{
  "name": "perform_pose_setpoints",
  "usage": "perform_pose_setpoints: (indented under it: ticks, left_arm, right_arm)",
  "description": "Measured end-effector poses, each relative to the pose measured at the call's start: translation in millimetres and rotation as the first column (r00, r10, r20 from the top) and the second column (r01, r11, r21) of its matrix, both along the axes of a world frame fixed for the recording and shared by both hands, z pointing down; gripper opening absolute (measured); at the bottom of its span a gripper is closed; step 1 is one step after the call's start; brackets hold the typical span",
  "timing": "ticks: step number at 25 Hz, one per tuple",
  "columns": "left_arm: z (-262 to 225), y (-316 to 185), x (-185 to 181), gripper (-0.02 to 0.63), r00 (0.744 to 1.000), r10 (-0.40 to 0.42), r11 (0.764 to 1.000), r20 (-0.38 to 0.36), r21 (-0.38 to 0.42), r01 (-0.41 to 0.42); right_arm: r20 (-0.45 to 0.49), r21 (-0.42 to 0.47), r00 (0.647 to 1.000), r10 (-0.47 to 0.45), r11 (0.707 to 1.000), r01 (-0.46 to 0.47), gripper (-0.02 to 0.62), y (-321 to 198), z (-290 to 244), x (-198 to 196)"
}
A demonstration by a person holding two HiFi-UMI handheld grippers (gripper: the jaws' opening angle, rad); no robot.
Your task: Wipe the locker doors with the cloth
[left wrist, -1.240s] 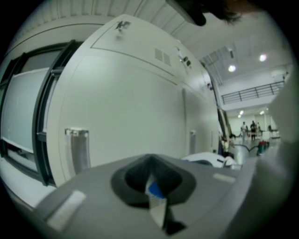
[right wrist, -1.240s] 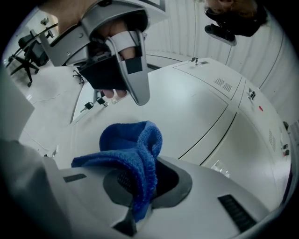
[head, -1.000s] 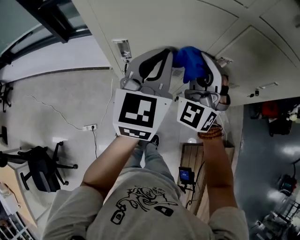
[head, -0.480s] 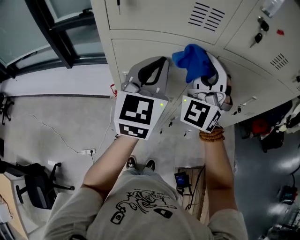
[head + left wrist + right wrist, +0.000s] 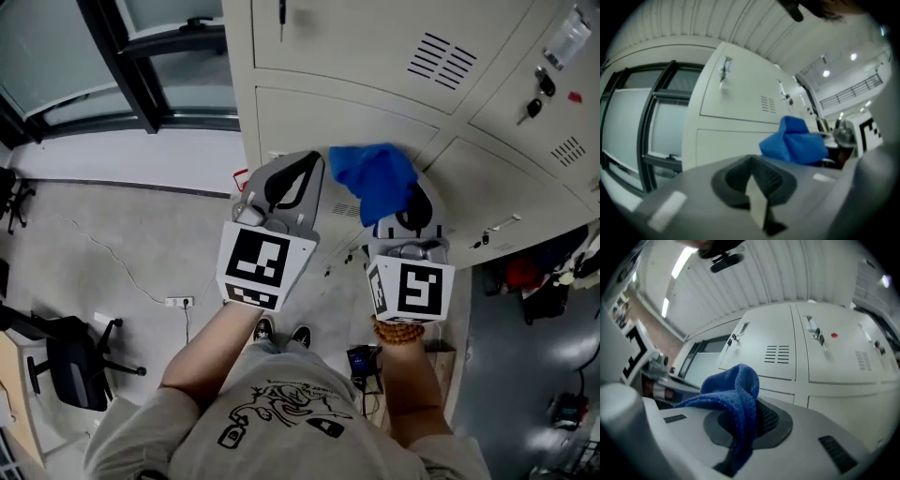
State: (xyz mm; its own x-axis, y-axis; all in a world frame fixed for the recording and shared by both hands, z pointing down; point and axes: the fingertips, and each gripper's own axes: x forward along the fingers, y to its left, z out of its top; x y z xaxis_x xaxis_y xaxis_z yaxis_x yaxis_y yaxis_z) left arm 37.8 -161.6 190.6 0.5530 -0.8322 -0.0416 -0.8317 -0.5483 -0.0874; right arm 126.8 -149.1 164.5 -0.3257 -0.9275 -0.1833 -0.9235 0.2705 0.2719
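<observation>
Shifted down-left, the blue cloth [image 5: 373,180] is clamped by the right gripper [image 5: 412,202] near a locker door [image 5: 319,114] edge; the left gripper [image 5: 289,171] is held shut, empty.

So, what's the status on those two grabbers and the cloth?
Left gripper shut, empty. Right gripper shut on crumpled blue microfibre cloth. Beige metal locker doors ahead, nothing between.

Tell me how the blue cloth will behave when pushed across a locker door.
Probably floppy: the blue cloth droops in folds over the right gripper, holding no shape. Likely light, since one pinch carries it all. Its towel-like nap should drag on the smooth locker door, so it may bunch.
</observation>
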Motion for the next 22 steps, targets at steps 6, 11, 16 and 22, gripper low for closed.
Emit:
perform_pose_setpoints:
  ticks: [6,11,16,22]
  left_arm:
    - [45,37,-32,0.002,0.999,-0.037,0.995,-0.017,-0.095,0.035]
    - [47,37,-35,0.002,0.999,-0.033,0.996,-0.003,-0.086,0.032]
    - [37,35,-33,0.001,1.000,-0.021,0.998,-0.004,-0.064,0.020]
    - [41,34,-31,0.002,1.000,-0.014,0.998,0.006,-0.068,0.015]
  right_arm:
    - [0.259,-0.184,0.962,-0.088,0.973,0.138,0.029,49,45,-35]
    - [0.216,-0.181,0.972,-0.092,0.974,0.133,0.028,50,44,-39]
    - [0.234,-0.182,0.968,-0.089,0.974,0.134,0.028,52,43,-39]
    - [0.236,-0.180,0.967,-0.092,0.974,0.137,0.028,52,42,-38]
